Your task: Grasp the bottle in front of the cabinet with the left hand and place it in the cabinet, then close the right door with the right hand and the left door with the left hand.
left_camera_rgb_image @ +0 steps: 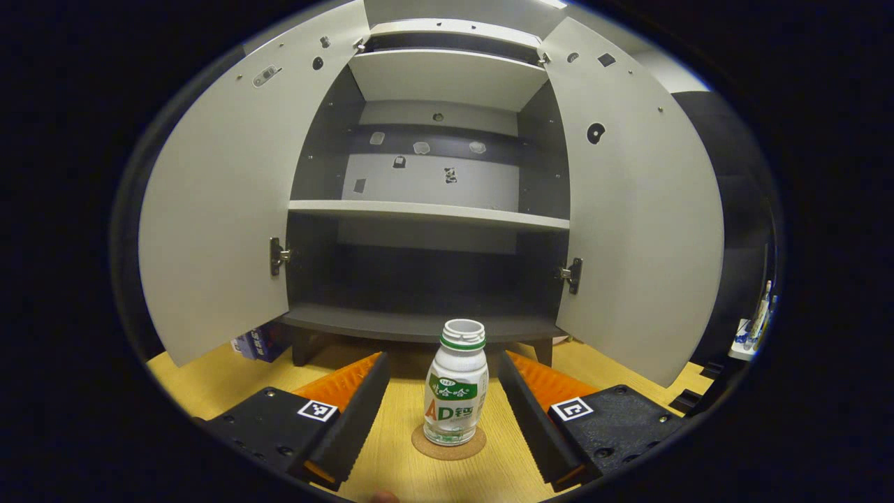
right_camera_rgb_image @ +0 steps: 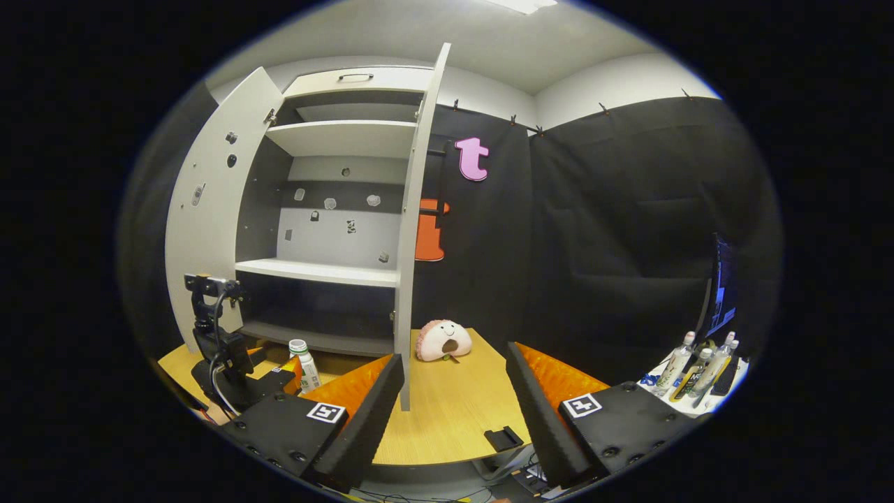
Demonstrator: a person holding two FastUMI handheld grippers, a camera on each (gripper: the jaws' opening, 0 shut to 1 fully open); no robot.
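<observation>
The left gripper (left_camera_rgb_image: 441,391) is spread wide, fingers on either side of the bottle (left_camera_rgb_image: 456,384) without touching it. The bottle stands upright on a round coaster (left_camera_rgb_image: 448,447) on the wooden table (left_camera_rgb_image: 391,461), just before the cabinet (left_camera_rgb_image: 426,209), both doors open. The right gripper (right_camera_rgb_image: 454,391) waits released, facing the right door's (right_camera_rgb_image: 415,230) edge.

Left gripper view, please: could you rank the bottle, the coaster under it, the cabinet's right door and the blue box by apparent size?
1. Right door, by far the largest.
2. Bottle, though nearness to the camera enlarges it.
3. Coaster and blue box: unsure, since the bottle and the left door partly hide them.
</observation>
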